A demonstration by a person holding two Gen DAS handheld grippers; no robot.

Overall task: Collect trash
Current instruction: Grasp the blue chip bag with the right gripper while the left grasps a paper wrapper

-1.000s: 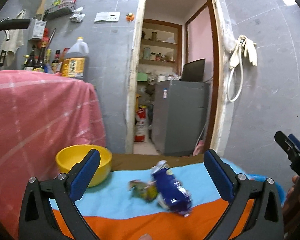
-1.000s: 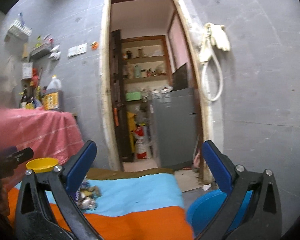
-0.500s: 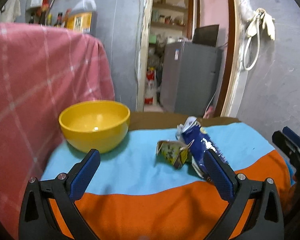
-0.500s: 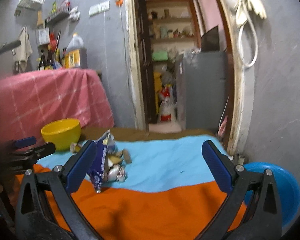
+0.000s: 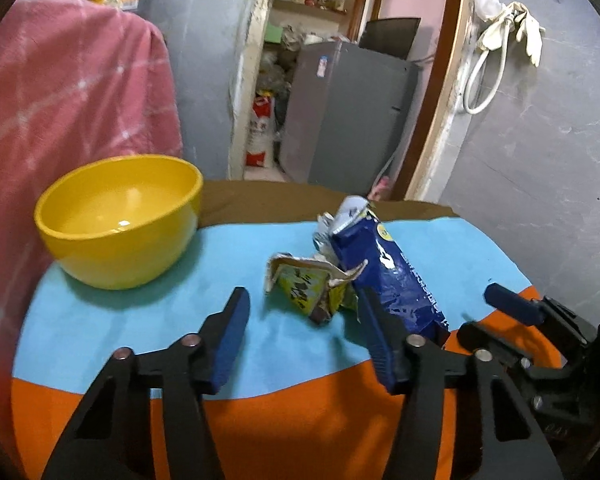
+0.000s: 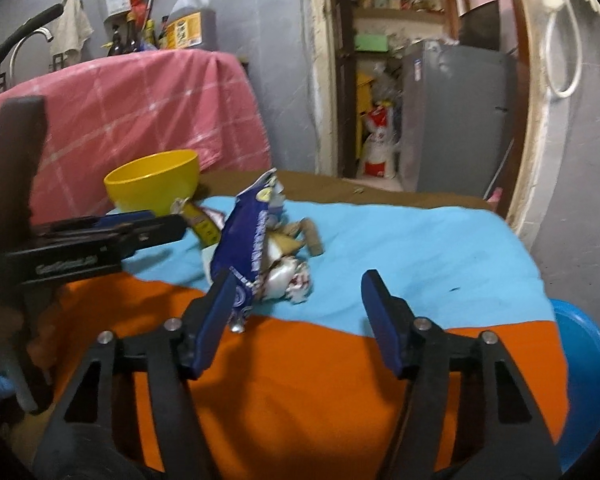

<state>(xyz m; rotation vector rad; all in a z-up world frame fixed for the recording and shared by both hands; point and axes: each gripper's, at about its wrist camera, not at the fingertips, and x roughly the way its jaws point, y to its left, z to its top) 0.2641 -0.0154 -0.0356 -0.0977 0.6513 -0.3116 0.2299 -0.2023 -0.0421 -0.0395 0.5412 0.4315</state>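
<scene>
Crumpled blue foil snack wrapper point(image 5: 384, 268) lying mid-table on the light-blue band of the blue-and-orange tablecloth point(image 5: 140, 328), touching a torn yellow-green wrapper point(image 5: 304, 288) on its left. Round yellow plastic bowl point(image 5: 120, 220) well apart, near the far left edge. Left gripper point(image 5: 304, 328) half-spread, jaws just closing, nothing pinched, yellow-green wrapper just ahead between the tips. Right gripper point(image 6: 300, 304) wide apart, closing slightly, grasping nothing, silver scrap point(image 6: 290, 278) just ahead. Bare orange cloth in front; round blue basin point(image 6: 588, 376) below the right edge.
</scene>
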